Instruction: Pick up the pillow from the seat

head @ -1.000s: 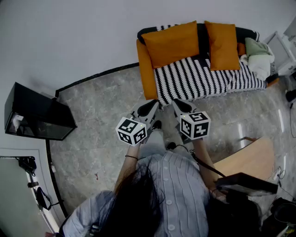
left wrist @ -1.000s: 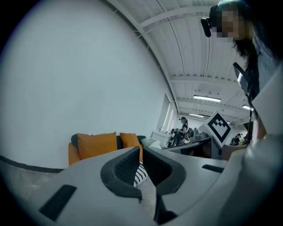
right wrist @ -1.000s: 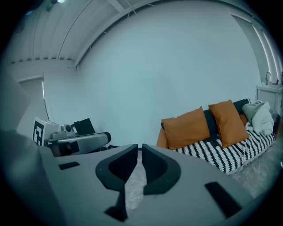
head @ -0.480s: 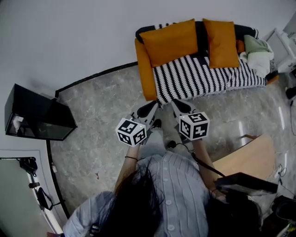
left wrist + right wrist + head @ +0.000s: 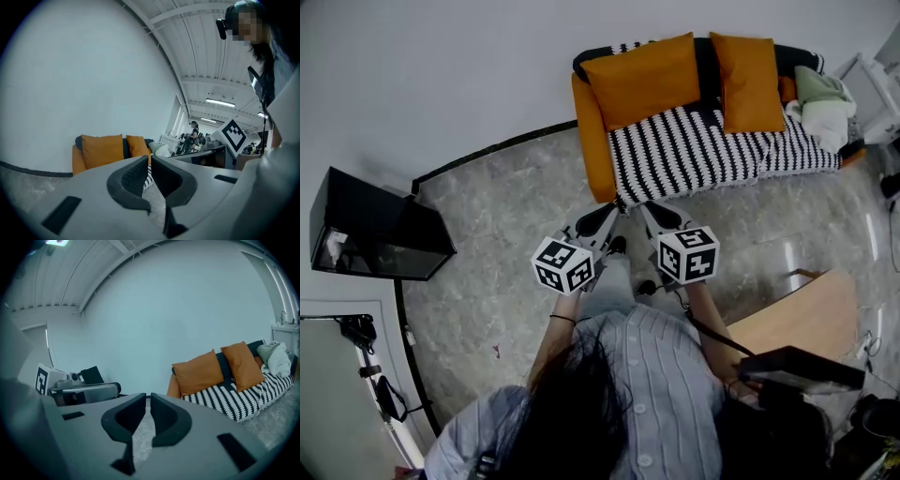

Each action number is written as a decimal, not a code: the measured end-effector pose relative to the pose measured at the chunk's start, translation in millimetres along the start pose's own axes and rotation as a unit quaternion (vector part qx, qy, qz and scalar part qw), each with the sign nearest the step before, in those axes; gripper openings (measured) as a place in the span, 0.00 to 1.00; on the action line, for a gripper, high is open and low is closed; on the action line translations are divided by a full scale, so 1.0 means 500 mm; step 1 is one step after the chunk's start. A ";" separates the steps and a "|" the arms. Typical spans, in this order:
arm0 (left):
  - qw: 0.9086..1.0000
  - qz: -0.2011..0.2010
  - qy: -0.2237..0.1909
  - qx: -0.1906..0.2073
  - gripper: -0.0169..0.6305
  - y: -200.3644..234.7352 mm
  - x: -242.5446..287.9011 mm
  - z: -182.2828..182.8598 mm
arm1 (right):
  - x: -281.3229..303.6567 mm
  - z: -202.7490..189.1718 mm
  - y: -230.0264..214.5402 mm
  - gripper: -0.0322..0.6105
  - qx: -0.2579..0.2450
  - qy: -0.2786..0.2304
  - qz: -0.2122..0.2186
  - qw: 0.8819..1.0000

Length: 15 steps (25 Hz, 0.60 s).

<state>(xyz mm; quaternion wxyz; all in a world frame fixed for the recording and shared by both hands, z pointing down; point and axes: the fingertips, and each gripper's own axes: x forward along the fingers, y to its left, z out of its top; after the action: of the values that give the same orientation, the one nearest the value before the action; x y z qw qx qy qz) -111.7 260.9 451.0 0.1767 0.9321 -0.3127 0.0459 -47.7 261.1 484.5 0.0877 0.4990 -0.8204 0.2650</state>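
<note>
Facing the black-and-white striped sofa seat, a person points the empty, closed left gripper and right gripper at the square orange fabric pillow at twelve o'clock, seemingly lining up a reach.

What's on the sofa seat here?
A striped throw covers the sofa seat; two orange pillows lean on the backrest; a pale cloth bundle sits at its right end. The cushion beneath the throw is hidden.

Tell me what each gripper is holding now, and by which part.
Nothing is held. The left gripper and right gripper are both shut and empty, short of the sofa.
</note>
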 end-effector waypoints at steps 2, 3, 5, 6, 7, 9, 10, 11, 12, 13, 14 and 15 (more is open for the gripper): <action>1.000 -0.001 0.002 0.001 0.04 -0.004 0.000 -0.001 | -0.002 -0.003 -0.002 0.12 0.002 0.000 0.000 1.000; 1.000 -0.001 0.003 0.002 0.04 -0.005 0.000 -0.001 | -0.001 -0.003 -0.004 0.12 0.003 0.000 0.000 1.000; 1.000 -0.002 0.006 0.004 0.04 -0.007 0.001 -0.001 | 0.000 -0.001 -0.010 0.12 0.006 -0.001 -0.001 1.000; 1.000 -0.002 0.008 0.006 0.04 -0.008 0.002 0.000 | 0.000 0.001 -0.013 0.12 0.008 -0.002 -0.001 1.000; 1.000 -0.002 0.010 0.007 0.04 -0.008 0.003 0.000 | 0.000 0.003 -0.016 0.12 0.009 -0.003 -0.001 1.000; 1.000 0.000 0.012 0.007 0.04 -0.005 0.005 -0.001 | 0.002 0.005 -0.024 0.12 0.011 -0.004 -0.002 1.000; 1.000 0.002 0.013 0.008 0.04 -0.002 0.004 -0.001 | 0.004 0.005 -0.027 0.12 0.013 -0.005 -0.002 1.000; 1.000 0.003 0.013 0.008 0.04 0.001 0.004 0.000 | 0.007 0.006 -0.029 0.12 0.014 -0.005 -0.003 1.000; 1.000 0.005 0.013 0.009 0.04 0.006 0.003 0.002 | 0.010 0.007 -0.031 0.12 0.015 -0.006 -0.003 1.000; 1.000 0.006 0.014 0.009 0.04 0.011 0.002 0.003 | 0.013 0.007 -0.032 0.12 0.017 -0.006 -0.003 1.000; 1.000 0.007 0.014 0.009 0.04 0.017 0.001 0.005 | 0.018 0.007 -0.033 0.12 0.019 -0.005 -0.003 1.000; 1.000 0.009 0.014 0.008 0.04 0.023 0.001 0.006 | 0.023 0.006 -0.034 0.12 0.020 -0.004 -0.004 1.000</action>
<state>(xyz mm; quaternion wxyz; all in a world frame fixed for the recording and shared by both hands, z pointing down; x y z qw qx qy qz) -118.5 250.9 451.8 0.1732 0.9300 -0.3180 0.0626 -38.3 244.4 492.3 0.0755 0.5049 -0.8133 0.2790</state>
